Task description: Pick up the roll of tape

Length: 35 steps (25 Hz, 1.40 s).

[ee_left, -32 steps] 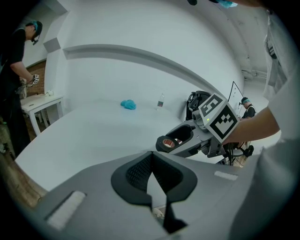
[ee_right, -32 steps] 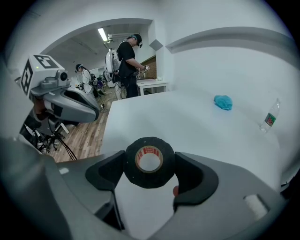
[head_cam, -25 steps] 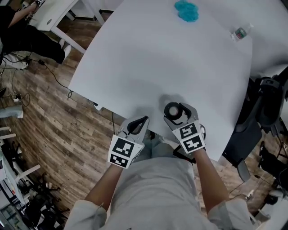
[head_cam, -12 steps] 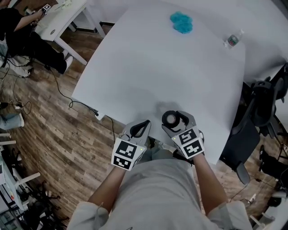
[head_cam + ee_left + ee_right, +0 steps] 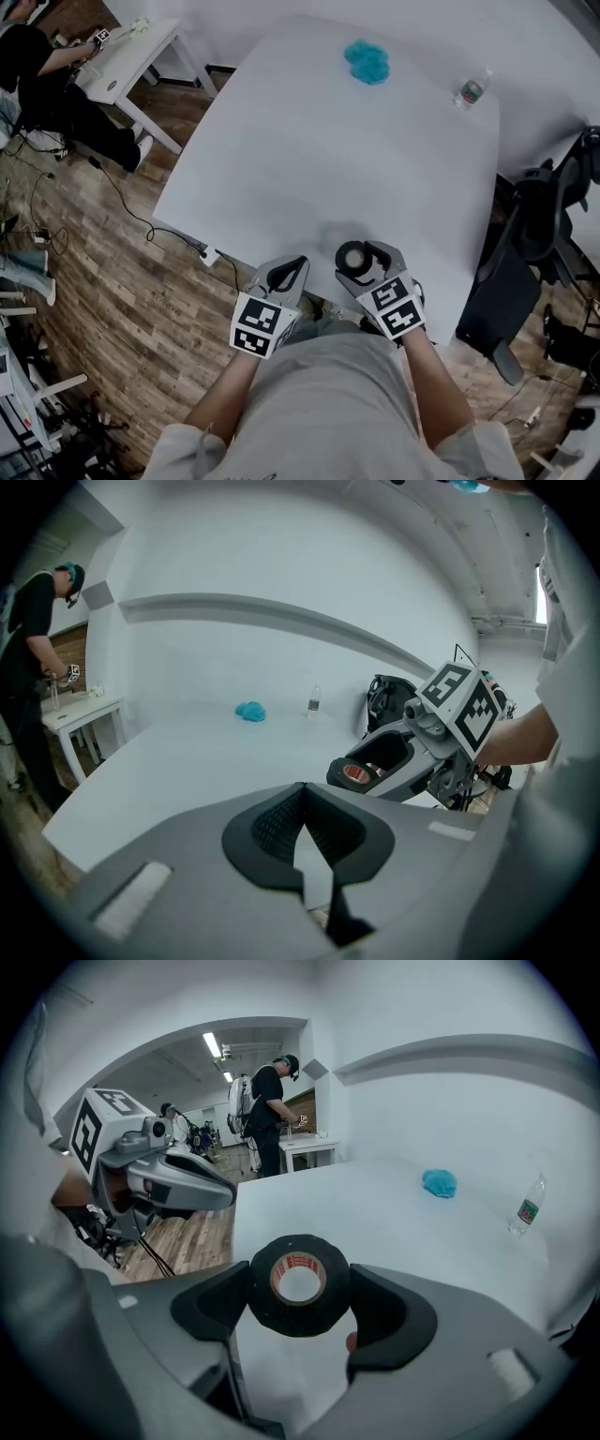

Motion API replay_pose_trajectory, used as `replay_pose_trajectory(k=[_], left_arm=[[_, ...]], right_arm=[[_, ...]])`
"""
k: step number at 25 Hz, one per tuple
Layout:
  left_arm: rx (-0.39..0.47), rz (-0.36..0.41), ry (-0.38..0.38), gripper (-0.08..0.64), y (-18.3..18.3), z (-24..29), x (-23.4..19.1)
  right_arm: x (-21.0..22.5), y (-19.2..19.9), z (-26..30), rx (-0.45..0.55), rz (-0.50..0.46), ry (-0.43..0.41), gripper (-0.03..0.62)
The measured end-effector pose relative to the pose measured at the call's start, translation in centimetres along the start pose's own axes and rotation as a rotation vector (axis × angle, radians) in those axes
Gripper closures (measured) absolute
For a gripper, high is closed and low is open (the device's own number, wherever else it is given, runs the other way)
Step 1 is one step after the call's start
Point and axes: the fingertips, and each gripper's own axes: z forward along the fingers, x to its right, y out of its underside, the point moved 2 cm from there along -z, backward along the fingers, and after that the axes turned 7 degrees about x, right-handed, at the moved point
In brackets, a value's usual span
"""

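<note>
A black roll of tape [image 5: 299,1285] with a red-printed core sits clamped between the two pads of my right gripper [image 5: 300,1288], held clear above the white table [image 5: 394,1213]. From the head view the same roll of tape [image 5: 354,258] shows at the tip of the right gripper [image 5: 361,261], over the table's near edge. In the left gripper view the tape [image 5: 360,773] appears off to the right inside the other gripper. My left gripper [image 5: 286,273] hovers beside it at the table's near edge, jaws together with nothing between them [image 5: 302,841].
A blue crumpled cloth [image 5: 367,62] and a small water bottle [image 5: 471,91] lie at the table's far side. A dark office chair [image 5: 534,234] stands right of the table. A person works at a second white table [image 5: 122,56] at far left. Cables lie on the wooden floor [image 5: 112,253].
Both grippers have risen slightly, the right one carrying the tape up off the table. The head camera's framing has shifted, with the cloth and bottle lying further left in the picture.
</note>
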Motion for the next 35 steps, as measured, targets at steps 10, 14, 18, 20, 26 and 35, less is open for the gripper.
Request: replay_pose_trajectory(k=[10, 14, 18, 20, 26, 35], left_arm=[[0.020, 0.031, 0.024, 0.540, -1.2, -0.3, 1.8], [0.033, 0.035, 0.020, 0.540, -1.6, -0.4, 1.9], [0.040, 0.037, 0.013, 0.540, -1.7, -0.6, 1.8], [0.044, 0.036, 0.011, 0.540, -1.8, -0.8, 1.8], [0.045, 0.039, 0.009, 0.540, -1.8, -1.0, 2.0], [0.041, 0.042, 0.011, 0.540, -2.0, -1.2, 2.0]], right_arm=[[-1.4, -0.4, -2.0, 0.012, -0.015, -0.017, 0.251], [-1.6, -0.7, -2.7, 0.018, -0.031, -0.021, 0.252], [-1.7, -0.5, -2.9, 0.010, -0.042, -0.023, 0.252], [-1.9, -0.5, -3.0, 0.008, -0.043, -0.024, 0.252], [-2.1, -0.6, -3.4, 0.020, -0.032, -0.035, 0.252], [-2.2, -1.3, -3.6, 0.026, -0.045, -0.041, 0.252]])
